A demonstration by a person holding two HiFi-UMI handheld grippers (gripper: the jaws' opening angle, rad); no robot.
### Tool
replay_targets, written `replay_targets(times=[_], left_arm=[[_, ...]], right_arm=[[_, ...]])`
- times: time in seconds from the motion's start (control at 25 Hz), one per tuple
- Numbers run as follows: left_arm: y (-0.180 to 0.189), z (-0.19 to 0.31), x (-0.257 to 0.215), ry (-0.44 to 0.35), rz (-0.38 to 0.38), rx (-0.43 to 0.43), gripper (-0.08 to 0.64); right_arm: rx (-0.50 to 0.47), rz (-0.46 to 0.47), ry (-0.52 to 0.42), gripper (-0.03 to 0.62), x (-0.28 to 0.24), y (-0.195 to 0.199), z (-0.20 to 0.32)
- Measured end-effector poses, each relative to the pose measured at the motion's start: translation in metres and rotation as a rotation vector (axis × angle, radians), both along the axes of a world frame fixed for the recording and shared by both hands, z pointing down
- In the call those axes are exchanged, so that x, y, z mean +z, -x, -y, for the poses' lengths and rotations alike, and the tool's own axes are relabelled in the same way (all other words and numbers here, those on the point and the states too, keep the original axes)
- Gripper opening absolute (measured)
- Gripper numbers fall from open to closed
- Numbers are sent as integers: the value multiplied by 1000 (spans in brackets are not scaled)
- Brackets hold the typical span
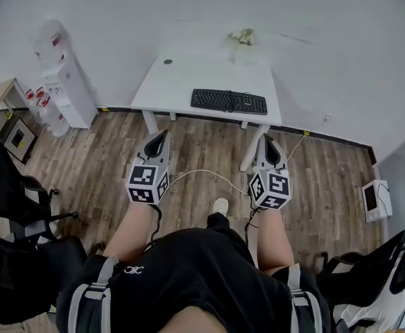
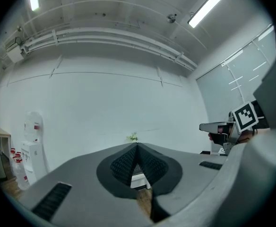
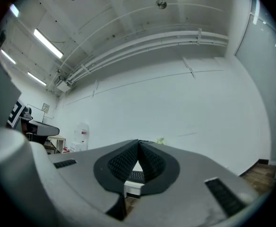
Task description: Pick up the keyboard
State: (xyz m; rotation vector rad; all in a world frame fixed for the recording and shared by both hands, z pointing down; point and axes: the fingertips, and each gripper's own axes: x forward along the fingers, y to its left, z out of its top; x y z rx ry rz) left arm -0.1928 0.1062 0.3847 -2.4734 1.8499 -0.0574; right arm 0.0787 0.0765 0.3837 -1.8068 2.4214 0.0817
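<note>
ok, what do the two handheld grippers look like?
Both alike: left gripper and right gripper have grey tapering jaws with black ribbed pads, each carrying a black-and-white marker cube. A thin white cable shows between them. Black clothing.

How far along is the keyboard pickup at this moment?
Done: nothing yet; the keyboard lies untouched on the desk. In hand: nothing; the left hand-held gripper and right hand-held gripper are both shut and empty, well short of the desk. Left: reach the desk, open, grip and lift the keyboard.
</note>
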Motion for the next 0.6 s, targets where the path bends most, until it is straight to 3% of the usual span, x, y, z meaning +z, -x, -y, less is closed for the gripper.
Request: replay_targets(times=[0.4,0.52,0.6], left_arm=[[-33,154,19,51,6,23,9],[-43,204,27,92,9,21,9],[-50,236,31,120,13,22,9]], right_arm=[[26,-9,23,6,16,-26,152],[51,-52,18,6,19,-35,199],[42,-31,43,6,24,-40,232]])
